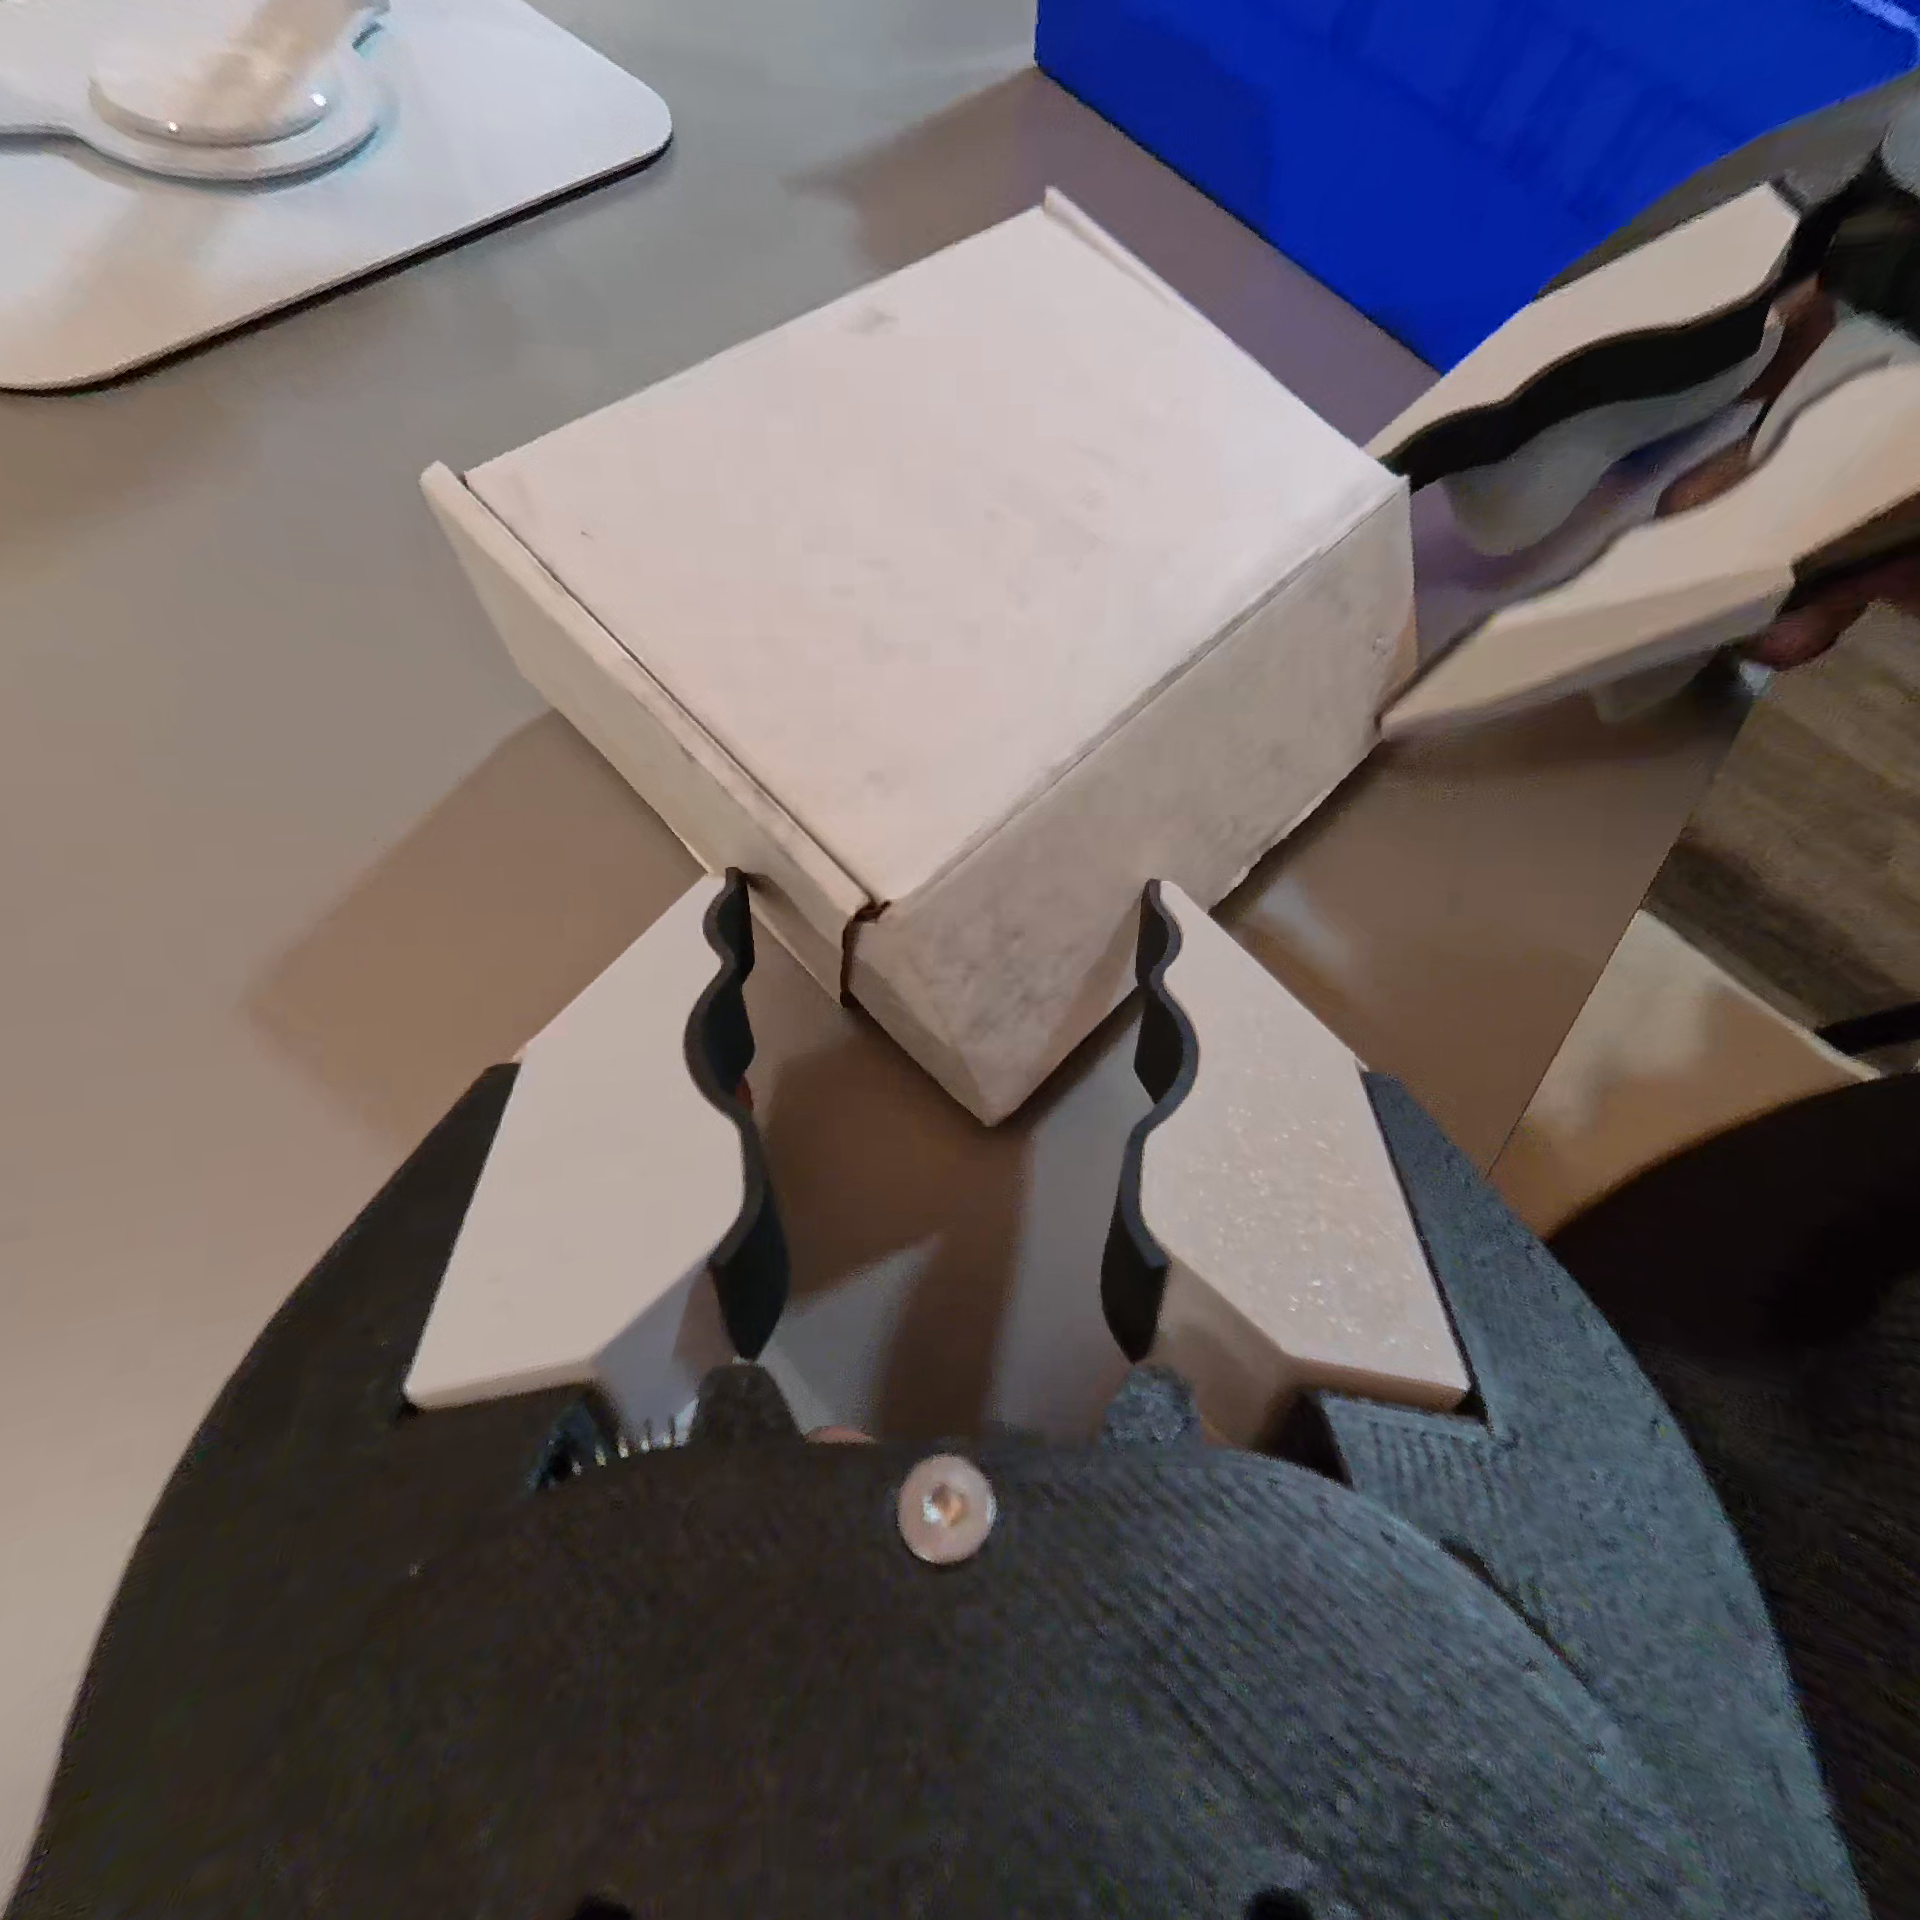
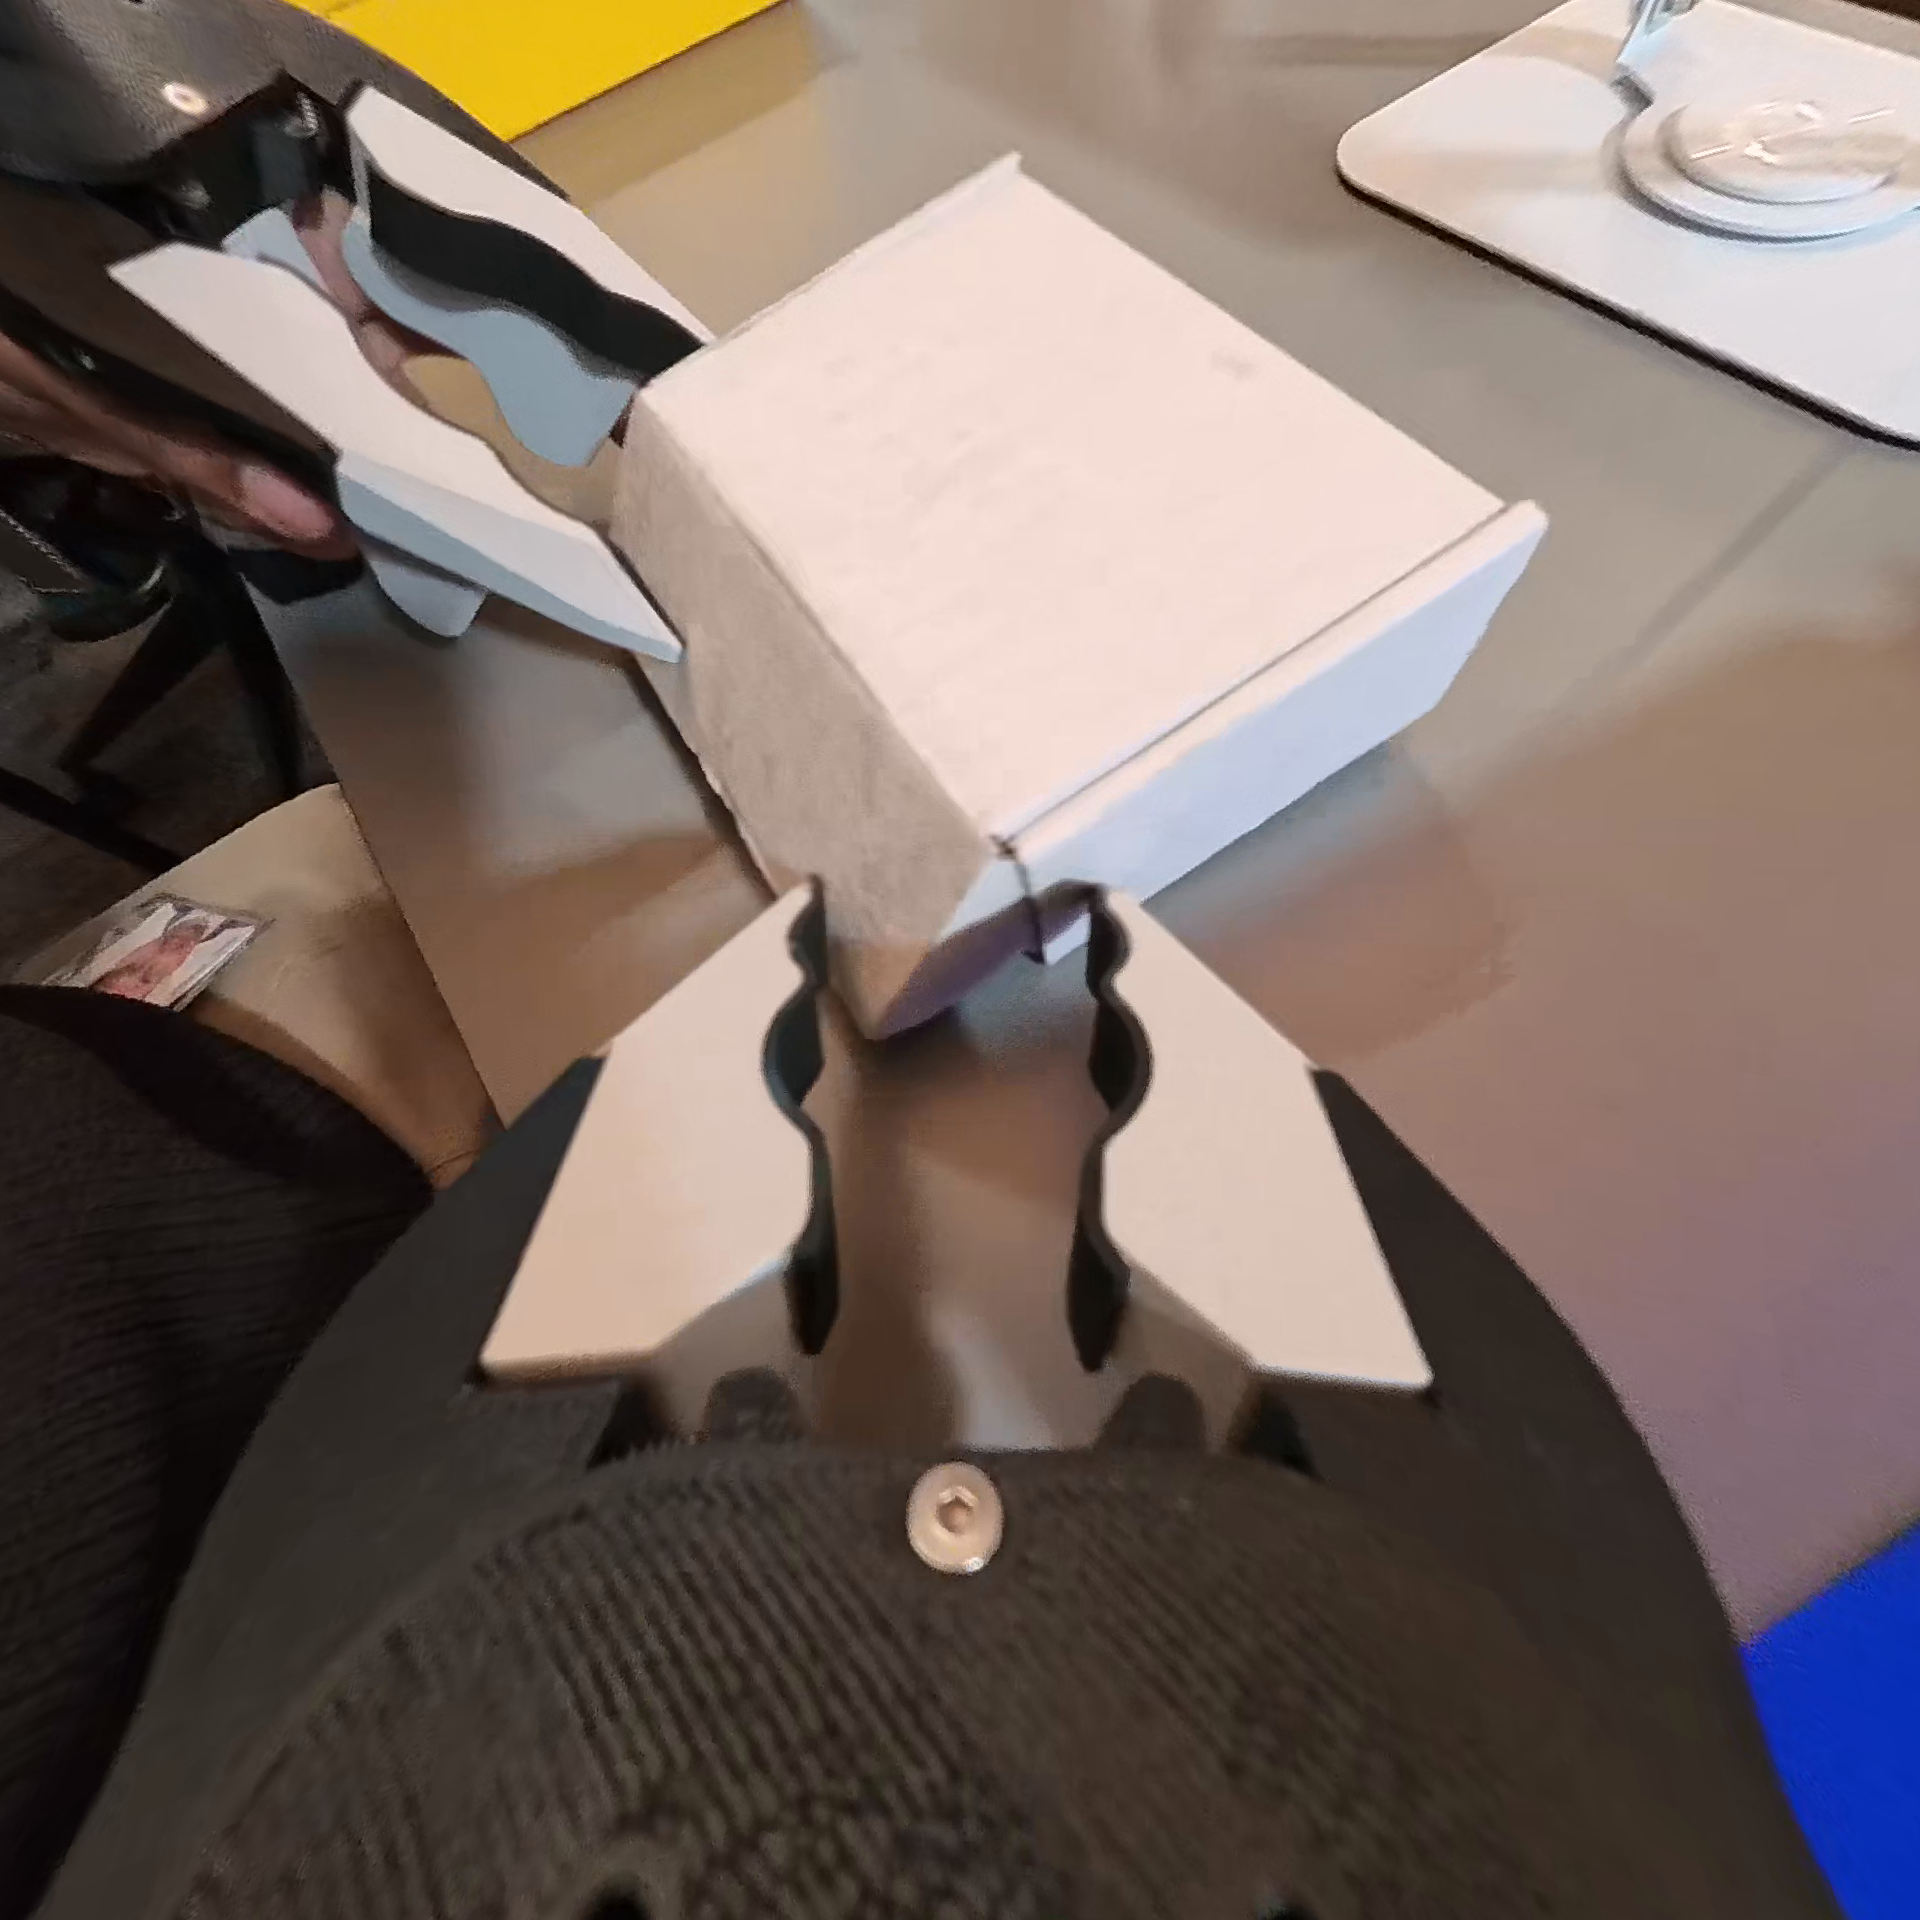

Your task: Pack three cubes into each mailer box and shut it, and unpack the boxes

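Observation:
A white mailer box [image 1: 935, 582] sits shut on the grey table, and no cubes show. My left gripper [image 1: 945, 904] is open, and the box's near corner lies between its fingertips. My right gripper [image 1: 1387, 582] comes in from the right, open, with its fingers on either side of the box's right corner. In the right wrist view the box [image 2: 1039, 499] is at the centre. My right gripper [image 2: 956, 904] is open around its near corner, which looks slightly raised off the table. The left gripper [image 2: 670, 494] is open at the box's left corner.
A blue bin [image 1: 1455, 135] stands behind the box and also shows in the right wrist view [image 2: 1829, 1683]. A white rounded base plate [image 1: 312, 208] lies at the back left. A yellow object [image 2: 582, 52] sits at the far edge. A hand [image 2: 260, 499] holds the left gripper.

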A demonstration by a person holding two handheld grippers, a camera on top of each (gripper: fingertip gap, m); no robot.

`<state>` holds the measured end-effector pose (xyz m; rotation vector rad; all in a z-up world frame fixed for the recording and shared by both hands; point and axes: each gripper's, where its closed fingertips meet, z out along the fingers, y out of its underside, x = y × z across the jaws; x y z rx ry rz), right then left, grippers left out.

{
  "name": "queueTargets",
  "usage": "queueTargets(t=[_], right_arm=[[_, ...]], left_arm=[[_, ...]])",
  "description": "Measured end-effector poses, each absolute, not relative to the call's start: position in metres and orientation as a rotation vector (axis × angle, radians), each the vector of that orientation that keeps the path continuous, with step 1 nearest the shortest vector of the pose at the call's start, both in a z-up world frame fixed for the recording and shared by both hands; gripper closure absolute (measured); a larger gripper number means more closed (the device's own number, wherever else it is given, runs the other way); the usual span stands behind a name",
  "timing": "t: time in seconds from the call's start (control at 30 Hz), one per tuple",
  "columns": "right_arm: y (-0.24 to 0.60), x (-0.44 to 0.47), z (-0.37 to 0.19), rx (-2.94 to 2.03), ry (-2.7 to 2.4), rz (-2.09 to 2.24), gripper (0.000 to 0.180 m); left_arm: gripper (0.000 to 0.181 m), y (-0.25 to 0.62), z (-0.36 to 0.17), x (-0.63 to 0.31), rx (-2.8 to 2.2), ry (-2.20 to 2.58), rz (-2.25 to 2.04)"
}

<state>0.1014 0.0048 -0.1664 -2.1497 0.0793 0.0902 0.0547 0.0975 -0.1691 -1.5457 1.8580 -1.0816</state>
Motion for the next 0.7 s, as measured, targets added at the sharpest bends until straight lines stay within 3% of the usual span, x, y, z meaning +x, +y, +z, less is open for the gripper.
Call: queueTargets(t=[0.13, 0.7], right_arm=[[0.001, 0.101, -0.165, -2.132, 0.108, 0.156, 0.14], [-0.004, 0.105, -0.154, -2.148, 0.088, 0.064, 0.148]], left_arm=[[0.109, 0.097, -0.171, 0.051, -1.457, 1.895, -0.989], [0.12, 0.097, -0.165, 0.048, -1.434, 1.893, -0.998]])
